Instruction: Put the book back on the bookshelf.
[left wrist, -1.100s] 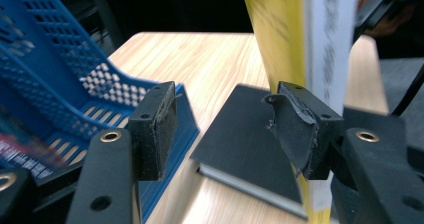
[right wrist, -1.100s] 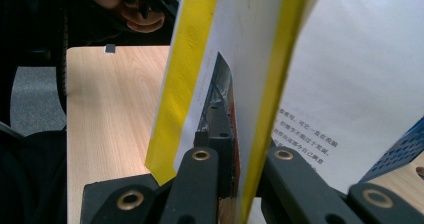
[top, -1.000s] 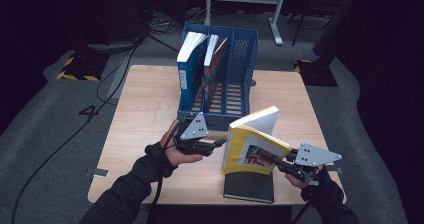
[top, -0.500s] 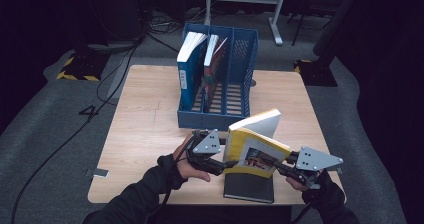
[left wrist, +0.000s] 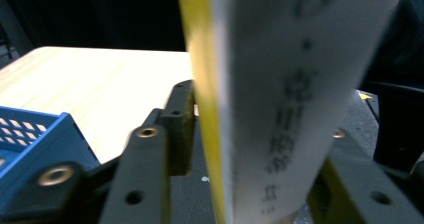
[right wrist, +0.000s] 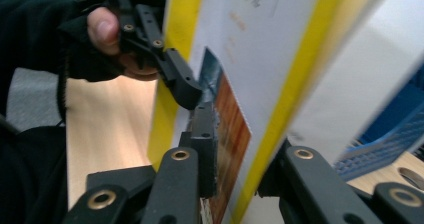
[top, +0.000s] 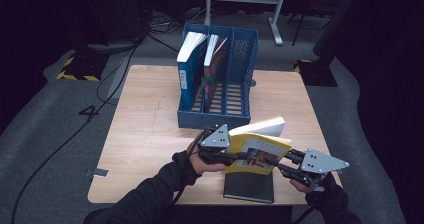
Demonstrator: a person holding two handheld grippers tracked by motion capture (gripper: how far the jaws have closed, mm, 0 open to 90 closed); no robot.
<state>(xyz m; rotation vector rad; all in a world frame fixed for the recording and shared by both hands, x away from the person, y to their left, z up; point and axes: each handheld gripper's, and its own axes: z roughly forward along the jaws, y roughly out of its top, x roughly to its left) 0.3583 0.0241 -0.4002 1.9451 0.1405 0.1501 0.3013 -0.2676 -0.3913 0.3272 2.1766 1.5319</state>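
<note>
Yellow book (top: 255, 151): held tilted above the table's near edge, in the lower centre-right of the high view, with its white page block (top: 260, 127) turned toward the blue rack. It hangs over a dark book (top: 249, 186) that lies flat on the table (top: 145, 134) just below it.

Left gripper (top: 231, 156): meets the yellow book from the frame's left. Its jaws have just been closing with the book between them. In the left gripper view the book (left wrist: 280, 99) stands between the two black jaws; the left-hand jaw lies against the yellow cover, and the other is mostly hidden behind the pages. The right gripper view shows one of this gripper's jaws (right wrist: 175, 79) pressed on the cover, so the left gripper is clamped on the yellow book.

Right gripper (top: 280, 163): meets the book from the frame's lower right. Its jaws have just been opening slightly. In the right gripper view the book (right wrist: 250, 69) sits between them, touching both pads, so the grip holds.

Surroundings: a blue file rack (top: 217, 79) stands in the upper centre of the table, well apart from the held book. Its left compartments hold a blue book (top: 189, 69) and a reddish book (top: 214, 64), both leaning. The right compartment stands empty.
</note>
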